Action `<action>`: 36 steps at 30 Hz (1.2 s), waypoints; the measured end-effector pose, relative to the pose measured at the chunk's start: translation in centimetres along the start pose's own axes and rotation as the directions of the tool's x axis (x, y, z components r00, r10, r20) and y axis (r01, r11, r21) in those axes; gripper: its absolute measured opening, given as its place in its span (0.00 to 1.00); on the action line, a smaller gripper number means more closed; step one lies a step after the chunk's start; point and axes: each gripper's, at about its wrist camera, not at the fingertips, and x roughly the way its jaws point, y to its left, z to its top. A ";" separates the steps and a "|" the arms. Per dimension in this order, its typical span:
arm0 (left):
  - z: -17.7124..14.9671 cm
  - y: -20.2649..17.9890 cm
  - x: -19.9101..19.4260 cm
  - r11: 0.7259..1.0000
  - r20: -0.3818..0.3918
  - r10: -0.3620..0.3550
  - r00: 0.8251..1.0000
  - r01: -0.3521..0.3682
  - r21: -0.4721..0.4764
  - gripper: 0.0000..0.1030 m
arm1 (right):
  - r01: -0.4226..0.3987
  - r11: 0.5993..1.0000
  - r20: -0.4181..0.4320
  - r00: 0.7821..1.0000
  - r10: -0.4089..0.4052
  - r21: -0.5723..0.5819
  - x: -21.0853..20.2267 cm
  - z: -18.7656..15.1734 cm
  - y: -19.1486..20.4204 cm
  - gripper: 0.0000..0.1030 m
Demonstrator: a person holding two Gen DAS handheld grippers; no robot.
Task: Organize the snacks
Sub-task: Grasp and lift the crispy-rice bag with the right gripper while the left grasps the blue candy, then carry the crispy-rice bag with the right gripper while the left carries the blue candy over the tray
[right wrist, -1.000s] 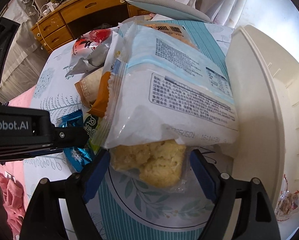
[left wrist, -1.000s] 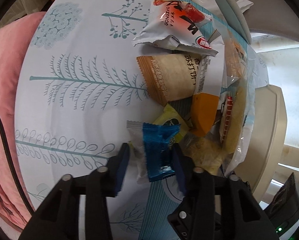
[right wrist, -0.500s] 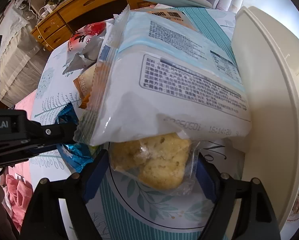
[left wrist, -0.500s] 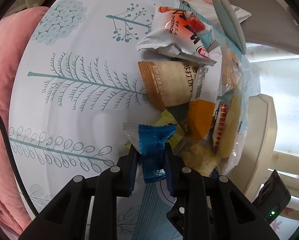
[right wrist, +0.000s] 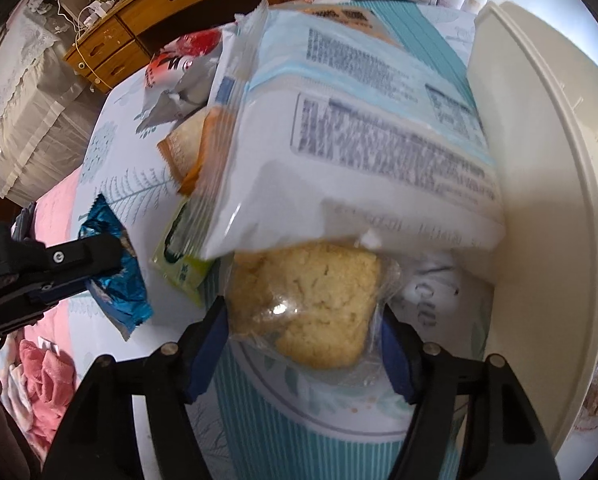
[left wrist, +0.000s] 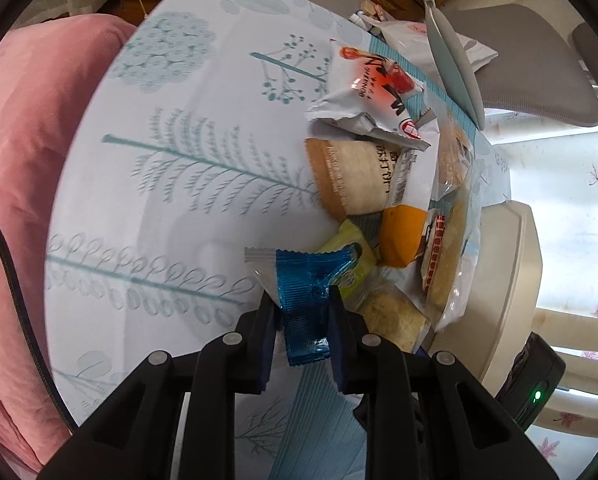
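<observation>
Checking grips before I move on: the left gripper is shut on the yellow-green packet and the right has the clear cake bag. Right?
Not quite. The left gripper is shut on the blue foil packet, as the left wrist view shows; the yellow-green packet lies loose beside it. The right gripper does have the clear cake bag.

Home, likely a bedroom or living room: wooden drawer desk (right wrist: 111, 56) with cables behind the table, printed tablecloth (left wrist: 187, 184) over the table, pink blanket (left wrist: 15, 168) at its left edge, grey mesh chair (left wrist: 531, 60) at the far corner.
</observation>
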 end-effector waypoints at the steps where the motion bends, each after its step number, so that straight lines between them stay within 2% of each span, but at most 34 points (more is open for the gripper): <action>1: -0.3 0.4 -0.3 1.000 0.002 0.002 1.000 -0.002 -0.004 0.20 | -0.005 1.000 -0.008 1.000 0.005 0.004 0.0 -0.2 0.1 0.67; 7: -2.3 2.2 -2.6 1.000 0.029 0.007 1.000 -0.007 -0.005 0.20 | -0.061 0.997 -0.072 0.995 0.065 0.053 -0.5 -1.6 0.4 0.67; 13: -4.7 2.9 -5.7 1.000 0.072 -0.004 0.997 0.002 0.029 0.20 | -0.083 0.993 -0.064 0.994 0.089 0.086 -2.4 -3.3 1.3 0.67; 25: -9.9 3.2 -10.9 0.991 0.115 -0.031 0.993 0.015 0.136 0.20 | -0.097 0.986 0.030 0.995 0.093 0.136 -7.7 -8.5 3.4 0.67; 36: -15.5 2.5 -14.4 0.968 0.172 -0.118 0.978 0.075 0.238 0.20 | -0.062 0.991 0.178 0.983 0.040 0.115 -12.8 -12.2 2.7 0.67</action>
